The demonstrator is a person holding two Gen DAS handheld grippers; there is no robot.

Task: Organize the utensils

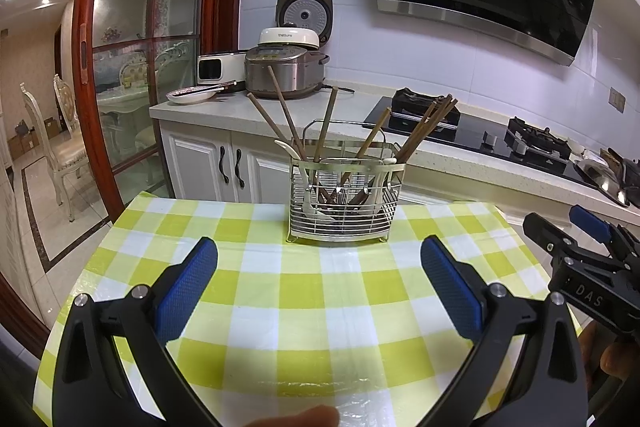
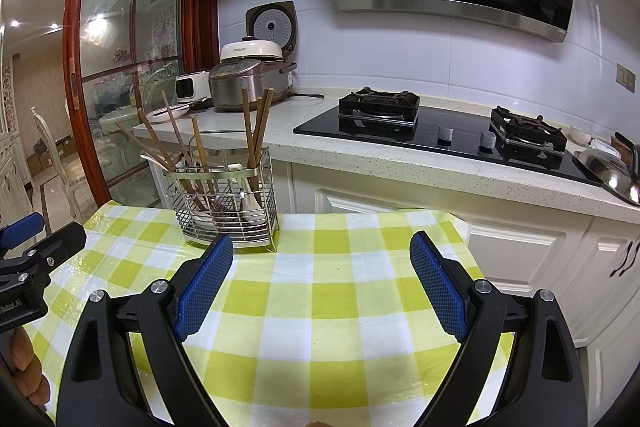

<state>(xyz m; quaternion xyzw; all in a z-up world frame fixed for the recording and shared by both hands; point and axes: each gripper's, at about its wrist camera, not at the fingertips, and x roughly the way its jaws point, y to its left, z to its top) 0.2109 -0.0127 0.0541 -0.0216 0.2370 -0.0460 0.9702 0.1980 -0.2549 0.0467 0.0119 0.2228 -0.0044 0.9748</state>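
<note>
A table under a green-and-white checked cloth (image 1: pixel 320 291) stood before the kitchen counter (image 2: pixel 360 147). At its far edge sat the wire utensil basket (image 1: pixel 344 203), with wooden chopsticks (image 1: pixel 420 131) and white spoons (image 1: pixel 288 149) standing inside. The left gripper (image 1: pixel 319 281) and right gripper (image 2: pixel 322 281) hovered over the cloth, both spread wide and empty.

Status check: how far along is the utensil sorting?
Chopsticks and white spoons already stand in the wire caddy. Nothing is in hand: left tongs and right tongs are open and empty. No loose utensils show on the checked tablecloth, so little seems left.
</note>
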